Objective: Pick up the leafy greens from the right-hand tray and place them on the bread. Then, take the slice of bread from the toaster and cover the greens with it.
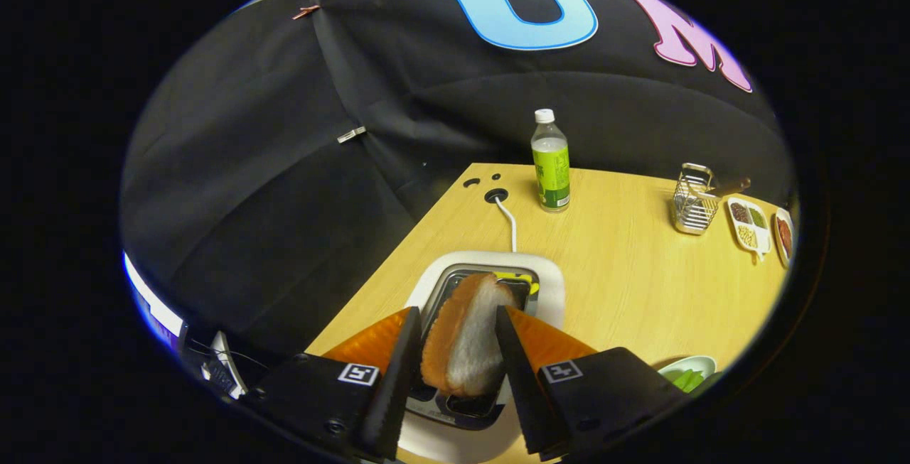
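A slice of bread [462, 343] with a brown crust stands tilted between my fingers, its lower end just over the slot of the white toaster [551, 286]. My gripper [456, 313] is shut on the slice, one finger against each face. The toaster sits on the wooden table [625, 286] right under the fingers. To the right of my right finger, a white dish holds leafy greens [686, 377], partly hidden by the gripper body.
The toaster's white cord [508, 222] runs back to a hole in the table. Beyond it stands a green-labelled bottle [551, 162]. At the far right are a wire basket [693, 201], a white compartment tray [750, 226] and another small dish [783, 233].
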Demonstrator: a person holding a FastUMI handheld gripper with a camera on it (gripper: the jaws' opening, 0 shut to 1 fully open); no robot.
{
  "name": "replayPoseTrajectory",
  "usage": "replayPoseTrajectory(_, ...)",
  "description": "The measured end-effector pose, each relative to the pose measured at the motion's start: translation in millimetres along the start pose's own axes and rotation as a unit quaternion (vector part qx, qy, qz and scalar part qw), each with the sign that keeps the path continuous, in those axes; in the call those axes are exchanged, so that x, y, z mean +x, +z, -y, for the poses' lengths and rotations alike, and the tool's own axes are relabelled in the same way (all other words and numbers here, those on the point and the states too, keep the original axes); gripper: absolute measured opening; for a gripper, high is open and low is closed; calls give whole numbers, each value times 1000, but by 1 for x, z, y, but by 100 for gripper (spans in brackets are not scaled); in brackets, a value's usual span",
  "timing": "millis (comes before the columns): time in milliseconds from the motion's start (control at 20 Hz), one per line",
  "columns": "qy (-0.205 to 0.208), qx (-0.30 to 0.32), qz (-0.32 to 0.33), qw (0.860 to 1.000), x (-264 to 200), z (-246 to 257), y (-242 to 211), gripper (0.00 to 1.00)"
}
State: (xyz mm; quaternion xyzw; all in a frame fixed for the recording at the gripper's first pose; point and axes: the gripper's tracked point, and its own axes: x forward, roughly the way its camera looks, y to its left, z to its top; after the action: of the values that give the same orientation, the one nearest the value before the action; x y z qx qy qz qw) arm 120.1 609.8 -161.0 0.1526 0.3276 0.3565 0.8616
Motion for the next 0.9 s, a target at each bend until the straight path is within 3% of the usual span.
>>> replayPoseTrajectory(200,-30,14,-15,999,-4,13,-3,24)
replayPoseTrajectory(350,-27,31,-23,999,-8,13,0,17)
replayPoseTrajectory(550,-17,38,12,999,-30,4,26,17)
replayPoseTrajectory(900,12,90,97,991,-114,10,88,17)
